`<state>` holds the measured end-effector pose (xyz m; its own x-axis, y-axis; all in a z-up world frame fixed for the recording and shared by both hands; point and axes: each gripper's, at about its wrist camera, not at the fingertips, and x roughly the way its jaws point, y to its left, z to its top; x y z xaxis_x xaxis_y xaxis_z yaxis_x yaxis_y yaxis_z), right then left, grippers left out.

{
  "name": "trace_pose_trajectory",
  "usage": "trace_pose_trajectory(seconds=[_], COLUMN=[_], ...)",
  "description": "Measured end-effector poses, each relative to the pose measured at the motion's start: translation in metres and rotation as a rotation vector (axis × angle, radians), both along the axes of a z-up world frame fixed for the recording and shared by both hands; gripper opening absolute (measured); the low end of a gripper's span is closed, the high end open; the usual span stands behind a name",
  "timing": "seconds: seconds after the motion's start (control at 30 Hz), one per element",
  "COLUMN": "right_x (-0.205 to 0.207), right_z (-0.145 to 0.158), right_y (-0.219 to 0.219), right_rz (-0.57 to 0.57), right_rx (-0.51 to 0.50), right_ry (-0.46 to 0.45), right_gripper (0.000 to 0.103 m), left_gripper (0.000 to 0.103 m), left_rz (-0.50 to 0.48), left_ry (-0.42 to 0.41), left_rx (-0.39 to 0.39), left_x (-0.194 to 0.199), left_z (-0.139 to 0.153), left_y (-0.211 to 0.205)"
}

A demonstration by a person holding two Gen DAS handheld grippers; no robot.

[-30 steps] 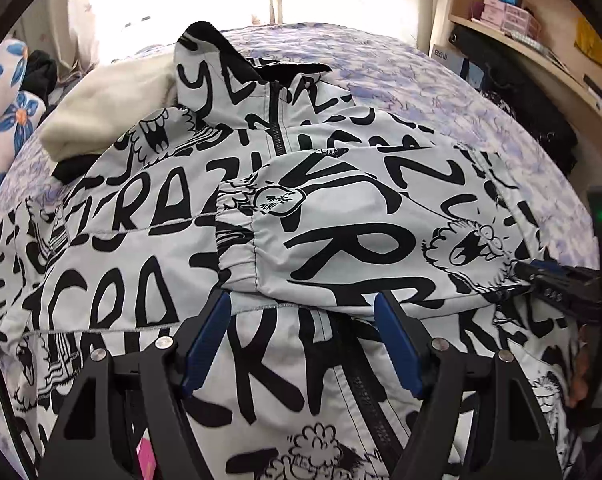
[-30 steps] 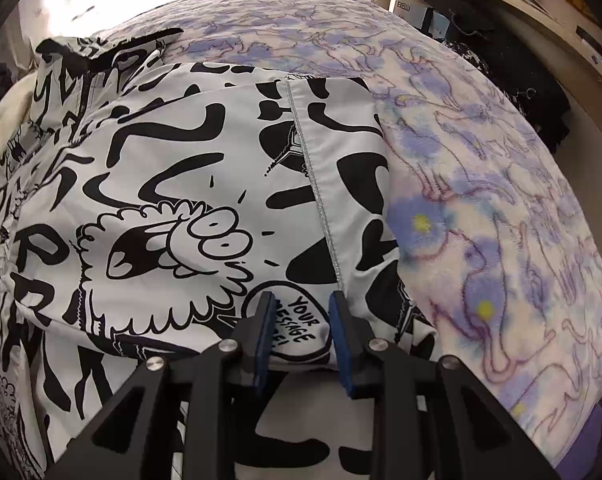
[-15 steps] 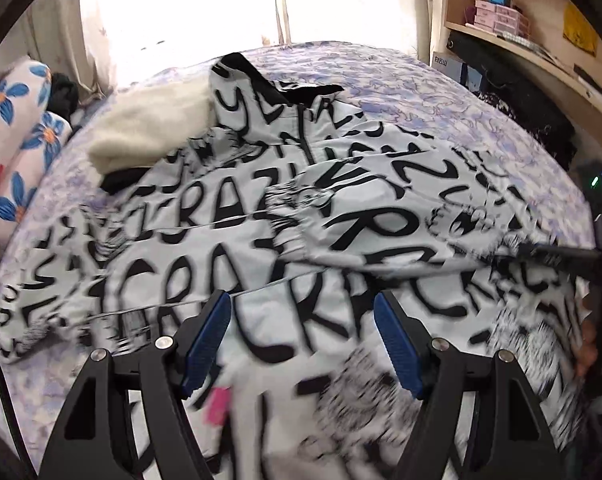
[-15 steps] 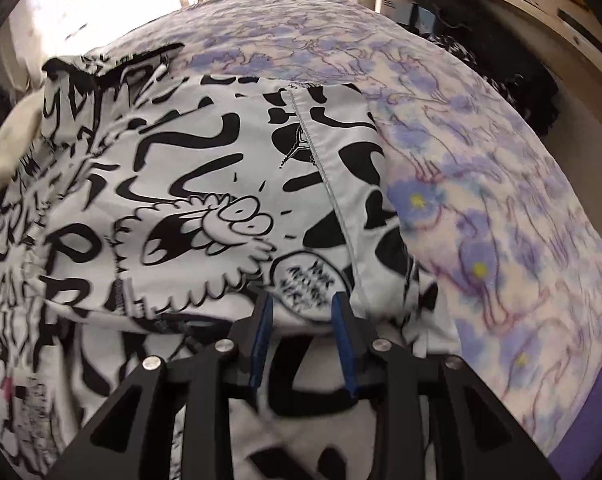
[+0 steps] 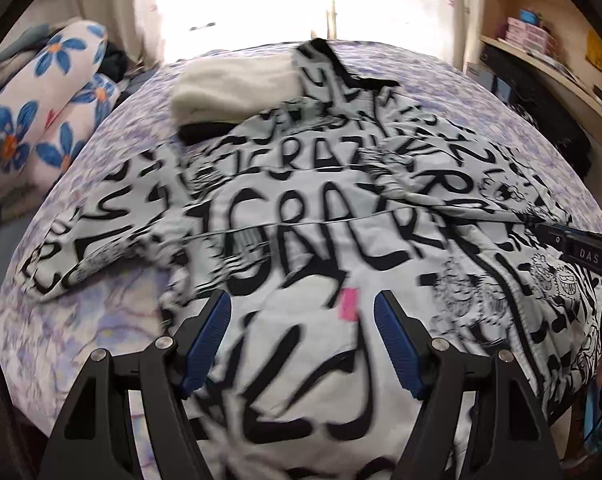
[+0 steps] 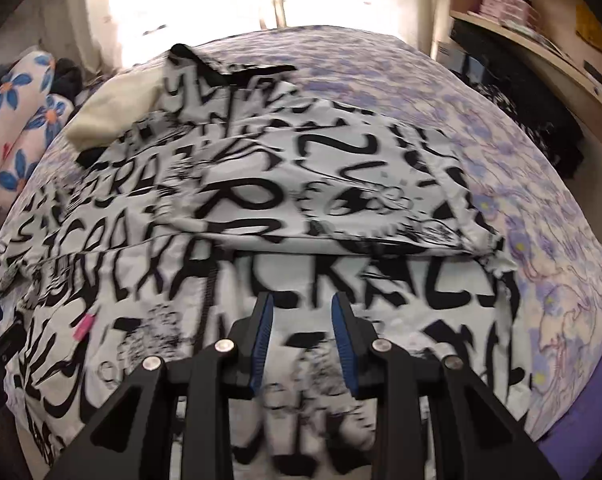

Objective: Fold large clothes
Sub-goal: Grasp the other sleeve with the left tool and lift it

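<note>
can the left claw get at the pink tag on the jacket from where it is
Probably yes: the pink tag lies exposed on the jacket, just ahead between the left claw's open jaws, with nothing covering it.

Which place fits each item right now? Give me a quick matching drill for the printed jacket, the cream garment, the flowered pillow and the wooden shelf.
Things:
1. printed jacket
2. cream garment
3. flowered pillow
4. wooden shelf

Places:
A. left of the bed, beside the curtain
B. spread across the middle of the bed
C. against the wall on the right
D. at the far end of the bed, by the jacket's collar

Pairs: 1-B, 2-D, 3-A, 4-C
</note>
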<state>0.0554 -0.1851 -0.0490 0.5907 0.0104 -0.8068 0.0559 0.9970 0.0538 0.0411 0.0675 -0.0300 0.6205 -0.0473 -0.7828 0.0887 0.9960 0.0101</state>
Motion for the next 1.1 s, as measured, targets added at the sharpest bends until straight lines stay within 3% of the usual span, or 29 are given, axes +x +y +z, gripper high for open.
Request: trace_pose_trajectory(seconds=[0.13,0.33,0.47,0.7,1.1], right_x=[0.008,0.024,0.033,0.047,0.067], right_z=[0.009,0.018,0.023,0.024,0.006], right_y=[0.054,0.128,0.174,0.243,0.299], right_rz=[0.103,0.210,0.278,0.376,0.438], right_rx=[-0.050,-0.033,-0.019,0.017,0.007], right_ry=[-0.025,-0.044,-0.069,-0.086,-0.048], right_gripper=[0.030,0.030,0.030,0.030,0.030], left_gripper=[0.073,0.074,0.075,0.075,0.075], left_rz=[0.061,0.177,0.261,0.377,0.477], left_ry=[-0.015,-0.003,0.038,0.097,0.036], left_rx=[-0.008,-0.015,-0.080,-0.284,-0.699], left_x=[-0.005,0.007,0.019,0.041,0.079], left_z=[-0.001,-0.018,-0.035,-0.066,-0.105], left_y=[0.044,0.125,0.186,0.285,0.376])
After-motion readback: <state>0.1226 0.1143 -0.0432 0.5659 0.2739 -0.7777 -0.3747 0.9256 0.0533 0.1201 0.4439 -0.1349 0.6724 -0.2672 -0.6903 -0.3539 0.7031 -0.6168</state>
